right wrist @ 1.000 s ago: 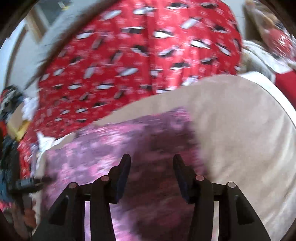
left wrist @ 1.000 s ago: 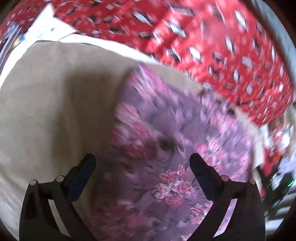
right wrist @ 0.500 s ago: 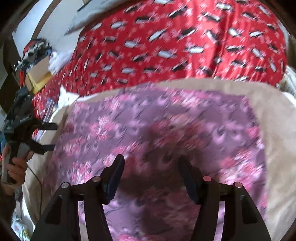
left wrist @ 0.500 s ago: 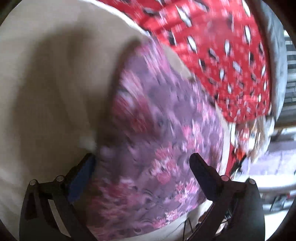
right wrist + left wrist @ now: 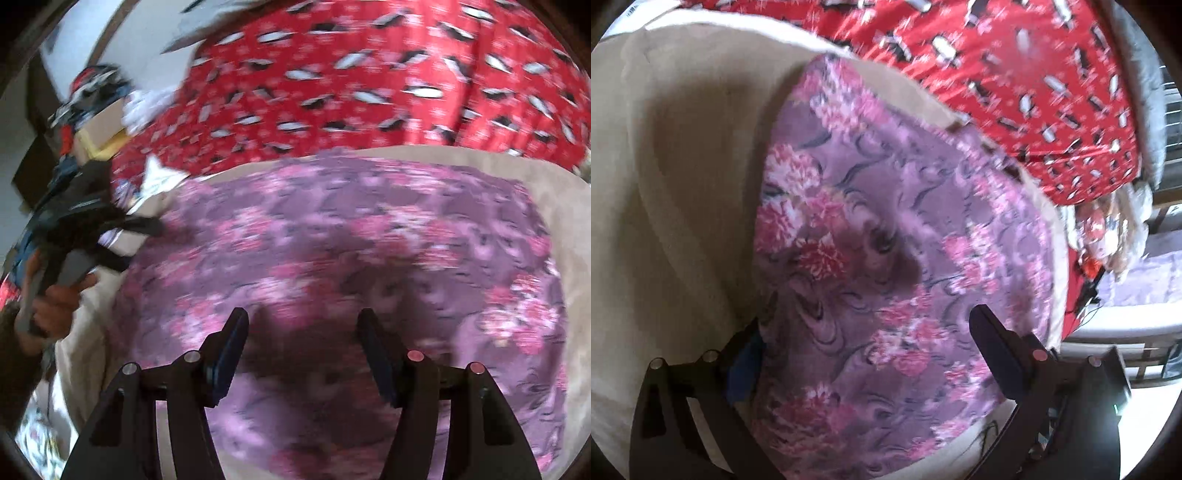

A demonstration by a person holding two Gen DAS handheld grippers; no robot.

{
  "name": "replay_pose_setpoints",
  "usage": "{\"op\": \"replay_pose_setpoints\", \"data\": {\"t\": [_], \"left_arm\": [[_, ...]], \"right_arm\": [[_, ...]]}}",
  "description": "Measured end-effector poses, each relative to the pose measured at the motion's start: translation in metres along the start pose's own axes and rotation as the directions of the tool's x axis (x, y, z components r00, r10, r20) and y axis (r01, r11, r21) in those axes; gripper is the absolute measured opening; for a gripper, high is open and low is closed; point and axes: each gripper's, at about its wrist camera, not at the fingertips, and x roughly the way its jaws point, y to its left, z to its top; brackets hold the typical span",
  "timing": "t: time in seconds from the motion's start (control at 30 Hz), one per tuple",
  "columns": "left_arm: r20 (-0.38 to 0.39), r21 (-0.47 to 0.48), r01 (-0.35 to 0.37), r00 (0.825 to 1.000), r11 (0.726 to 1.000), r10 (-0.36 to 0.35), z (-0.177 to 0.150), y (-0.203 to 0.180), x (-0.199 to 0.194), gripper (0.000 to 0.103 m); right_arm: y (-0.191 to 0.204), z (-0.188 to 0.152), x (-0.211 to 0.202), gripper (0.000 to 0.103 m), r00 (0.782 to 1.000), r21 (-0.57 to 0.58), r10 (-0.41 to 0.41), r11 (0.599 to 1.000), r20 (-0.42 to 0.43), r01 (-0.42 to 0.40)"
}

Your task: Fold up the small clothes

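Right wrist view looks down over a purple floral cloth [image 5: 347, 258] lying spread flat on a beige cover [image 5: 569, 206]; the right gripper [image 5: 301, 354] hangs over the near part of the cloth, its jaws standing apart with nothing between them and no pad pressing on fabric; beyond the far edge of the cloth lies a red patterned blanket [image 5: 369, 81]; at the left edge of the cloth, a hand [image 5: 55, 306] holds the left gripper [image 5: 136, 240], whose fingers reach the cloth's left border, though blur hides whether they touch it. Left wrist view shows the same cloth [image 5: 886, 258] from its side, flat on the beige cover [image 5: 672, 184], the red blanket [image 5: 1034, 92] beyond it; the left gripper [image 5: 864, 332] has its jaws wide apart; one finger [image 5: 993, 339] sits over the cloth, while the other [image 5: 742, 350] is at the cloth's near edge; whether that edge lies on it I cannot tell; nothing is clamped.
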Motion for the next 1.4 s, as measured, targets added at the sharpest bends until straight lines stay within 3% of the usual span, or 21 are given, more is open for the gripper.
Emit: {"op": "replay_pose_setpoints", "data": {"t": [0.17,0.47,0.53,0.57,0.63,0.7,0.77,0.87,1.03,1.17,1.4], "left_arm": [[0.001,-0.009,0.02,1.0,1.0,-0.02,-0.001,0.002,0.0,0.102],[-0.018,0.041,0.011,1.0,0.999,-0.01,-0.003,-0.008,0.006,0.102],[-0.014,0.058,0.004,1.0,0.998,-0.003,-0.005,-0.011,0.007,0.1],[-0.019,0.076,-0.018,1.0,0.997,0.02,-0.008,-0.015,0.008,0.091],[-0.029,0.1,-0.076,0.996,0.992,0.079,-0.01,-0.019,0.011,0.072],[-0.026,0.124,-0.136,0.99,0.983,0.141,-0.013,-0.023,0.009,0.041],[-0.022,0.115,-0.13,0.991,0.985,0.133,-0.014,-0.022,0.002,0.018],[0.009,0.112,-0.116,0.993,0.987,0.116,-0.018,-0.029,-0.011,0.017],[0.04,0.111,-0.064,0.997,0.992,0.06,-0.029,-0.055,-0.026,0.016],[0.055,0.097,-0.049,0.997,0.994,0.044,-0.036,-0.085,-0.028,0.015],[0.076,0.057,-0.009,0.997,0.998,0.004,-0.047,-0.129,-0.027,0.015]], "right_arm": [[0.057,-0.008,-0.001,0.062,0.999,-0.243,0.033,0.969,-0.023,-0.038],[0.091,-0.031,0.005,0.063,0.999,-0.418,-0.017,0.909,-0.052,-0.006],[0.085,-0.028,0.005,0.063,0.999,-0.387,-0.031,0.922,-0.038,0.014],[0.075,-0.024,0.003,0.063,0.999,-0.339,-0.036,0.941,-0.029,0.024],[0.051,-0.016,0.0,0.063,0.998,-0.24,-0.058,0.969,-0.021,0.051],[0.016,-0.005,-0.004,0.063,0.994,-0.11,-0.107,0.988,-0.006,0.106],[-0.031,0.006,-0.013,0.063,0.987,0.056,-0.161,0.986,0.009,0.16],[-0.086,0.015,-0.031,0.063,0.98,0.221,-0.195,0.958,0.038,0.182],[-0.137,0.013,-0.051,0.066,0.976,0.342,-0.217,0.919,0.032,0.194],[-0.159,0.011,-0.052,0.065,0.986,0.352,-0.16,0.922,-0.041,0.164],[-0.167,-0.004,-0.062,0.066,0.988,0.299,-0.138,0.942,-0.064,0.151]]}}
